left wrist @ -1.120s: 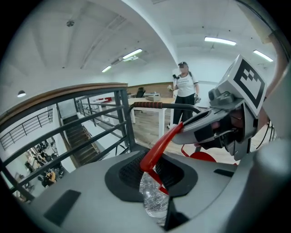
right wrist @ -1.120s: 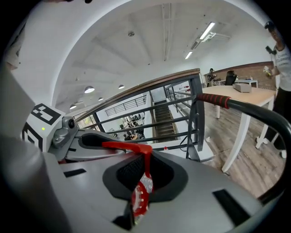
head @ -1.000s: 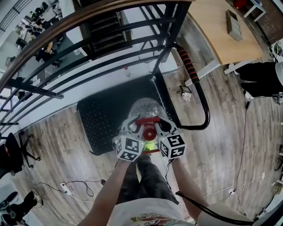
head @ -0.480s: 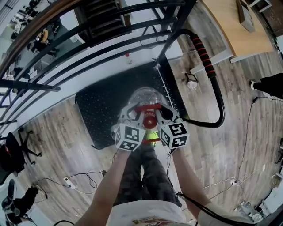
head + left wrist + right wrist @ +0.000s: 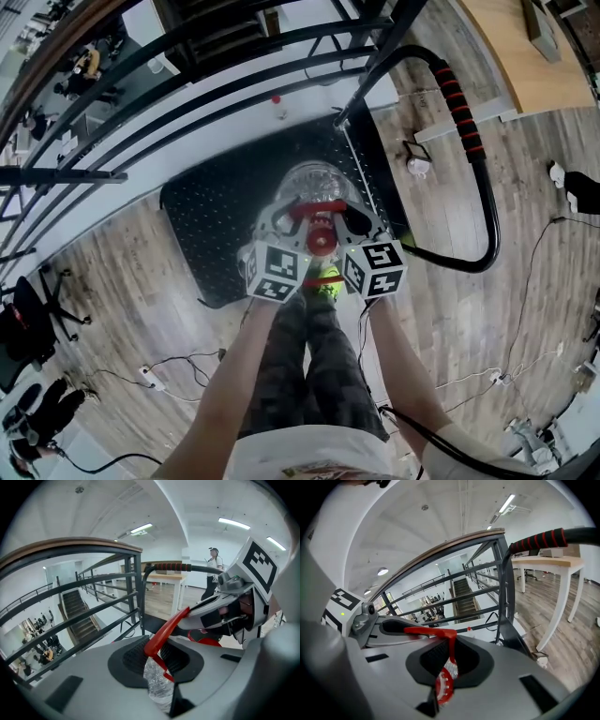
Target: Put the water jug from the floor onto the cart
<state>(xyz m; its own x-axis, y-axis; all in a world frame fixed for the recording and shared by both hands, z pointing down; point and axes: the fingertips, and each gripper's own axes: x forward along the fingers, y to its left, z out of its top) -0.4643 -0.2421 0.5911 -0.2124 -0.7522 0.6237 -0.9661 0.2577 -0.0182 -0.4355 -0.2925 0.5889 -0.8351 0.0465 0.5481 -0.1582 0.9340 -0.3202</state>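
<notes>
Both hand-held grippers have sunk since the earlier frames, bringing the water jug (image 5: pixel 313 183) further in over the cart deck (image 5: pixel 216 225), and the cart's push bar (image 5: pixel 473 155) now sits further out toward 3 o'clock.

The left hand-held gripper (image 5: pixel 284 223) and the right hand-held gripper (image 5: pixel 349 221) both clamp the red handle (image 5: pixel 315 208). It runs from 9 to 3 o'clock between them, so neither hand is nearer. In the left gripper view the jaws stand narrow on a thick part of the strap (image 5: pixel 161 639). In the right gripper view they are nearly together on a thin part (image 5: pixel 449 644).

The jug hangs just past the jaws at 12 o'clock in the head view. Its long axis is close to upright, with the red cap (image 5: pixel 319 239) toward the person. It lies over the deck's 3 o'clock side, close to the edge. Whether its base touches the deck yet I cannot tell.

The body is clear, crinkled thin plastic, rounded and bulky. The handle is smooth, stiff red plastic and the cap is ribbed. The deck is black, flat and covered in small studs, likely grippy. The push bar is a black tube with red ribbed sleeves. The wooden floor (image 5: pixel 112 300) lies around it.
</notes>
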